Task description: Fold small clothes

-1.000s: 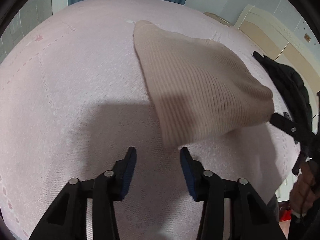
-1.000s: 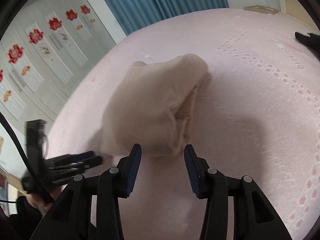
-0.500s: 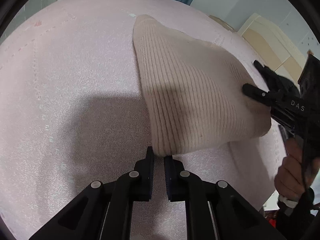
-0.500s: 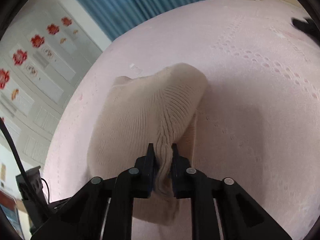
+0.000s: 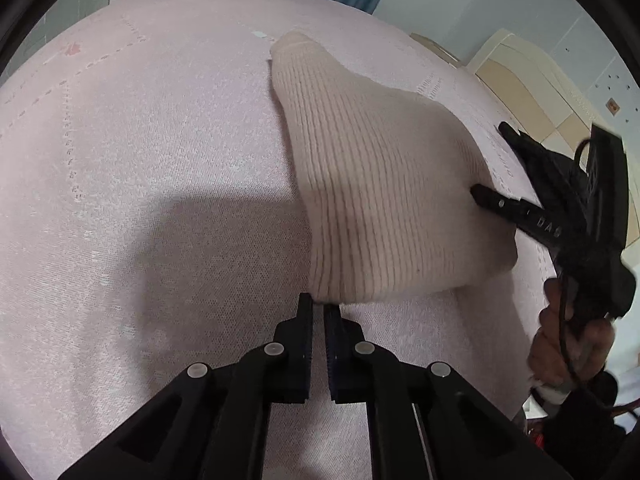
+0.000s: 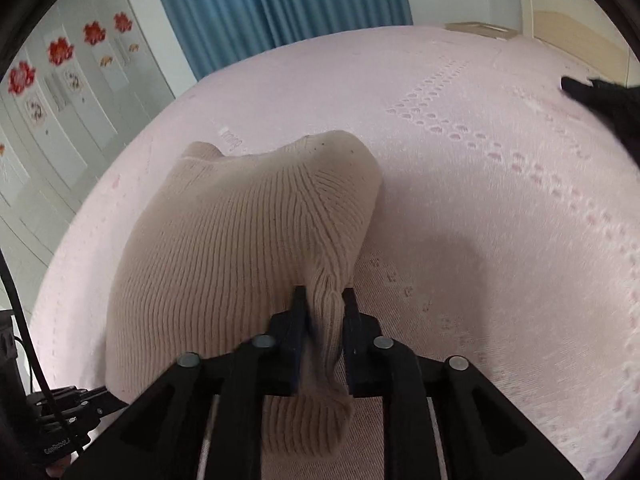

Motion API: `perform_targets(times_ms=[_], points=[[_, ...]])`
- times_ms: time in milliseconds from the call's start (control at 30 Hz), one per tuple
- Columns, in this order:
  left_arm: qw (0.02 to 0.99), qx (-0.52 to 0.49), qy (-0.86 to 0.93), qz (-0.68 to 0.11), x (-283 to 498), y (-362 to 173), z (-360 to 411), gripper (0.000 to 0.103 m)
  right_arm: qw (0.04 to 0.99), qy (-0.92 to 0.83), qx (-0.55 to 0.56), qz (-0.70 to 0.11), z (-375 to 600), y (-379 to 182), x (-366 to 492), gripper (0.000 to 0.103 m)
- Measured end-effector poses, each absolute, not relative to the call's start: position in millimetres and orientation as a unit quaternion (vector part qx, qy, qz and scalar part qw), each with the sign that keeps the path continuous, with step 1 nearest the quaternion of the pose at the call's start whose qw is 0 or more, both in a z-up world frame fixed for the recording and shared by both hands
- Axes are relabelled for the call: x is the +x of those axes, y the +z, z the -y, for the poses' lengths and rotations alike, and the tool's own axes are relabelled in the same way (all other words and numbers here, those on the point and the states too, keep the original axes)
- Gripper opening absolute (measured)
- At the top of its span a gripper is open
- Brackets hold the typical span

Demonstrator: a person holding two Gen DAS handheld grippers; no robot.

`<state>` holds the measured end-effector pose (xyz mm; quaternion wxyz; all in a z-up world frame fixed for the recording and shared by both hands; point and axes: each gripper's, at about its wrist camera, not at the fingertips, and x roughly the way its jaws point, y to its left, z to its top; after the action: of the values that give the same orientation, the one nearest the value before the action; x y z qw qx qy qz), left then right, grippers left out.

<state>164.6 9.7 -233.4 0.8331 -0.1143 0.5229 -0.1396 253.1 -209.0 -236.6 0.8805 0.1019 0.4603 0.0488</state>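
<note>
A beige ribbed knit garment lies on the pink bedspread, its far corner flat and its near side raised. My left gripper is shut on the garment's near left corner, right at the tips. In the right wrist view the same garment has a bunched fold between the jaws of my right gripper. Those jaws are opening slightly, while the pads still press on the fold. One of the right gripper's fingers shows against the garment's right edge in the left wrist view, held by a person's hand.
A black garment lies on the bedspread at the far right. A blue curtain hangs beyond the bed. Cupboard doors with red flowers stand to the left and a cream headboard to the right.
Both grippers went from open to closed on the garment: the left on its near corner, the right on its right edge after moving in. The cloth bunched and rose there.
</note>
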Motion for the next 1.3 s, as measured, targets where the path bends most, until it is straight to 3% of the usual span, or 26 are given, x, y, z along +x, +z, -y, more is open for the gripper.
perform_targets(times_ms=[200,267,333,600,733,900,1300], points=[[0.842,-0.101,-0.108,-0.519,150.8,-216.6,-36.4,0.009,0.902,0.039,0.081,-0.422,216.6,-196.9,243.2,0.027],[0.841,-0.126,-0.112,-0.515,153.4,-211.2,-46.9,0.017,0.909,0.044,0.065,-0.409,212.3,-188.6,247.9,0.027],[0.846,-0.129,-0.115,-0.504,167.8,-200.4,-47.8,0.022,0.91,0.057,0.056,-0.406,208.1,-184.7,254.6,0.027],[0.866,-0.116,-0.189,-0.449,253.9,-167.3,1.3,0.025,0.904,0.097,0.046,-0.413,193.7,-193.8,290.4,0.027],[0.856,-0.115,-0.21,-0.458,276.1,-191.1,21.4,0.024,0.898,0.093,0.04,-0.428,198.2,-213.6,307.1,0.027],[0.871,-0.101,-0.189,-0.443,283.4,-212.0,24.0,0.005,0.89,0.091,0.028,-0.445,202.7,-240.3,323.0,0.027],[0.887,-0.075,-0.158,-0.427,347.4,-225.0,34.2,0.004,0.888,0.092,0.024,-0.451,203.6,-246.4,330.5,0.027]])
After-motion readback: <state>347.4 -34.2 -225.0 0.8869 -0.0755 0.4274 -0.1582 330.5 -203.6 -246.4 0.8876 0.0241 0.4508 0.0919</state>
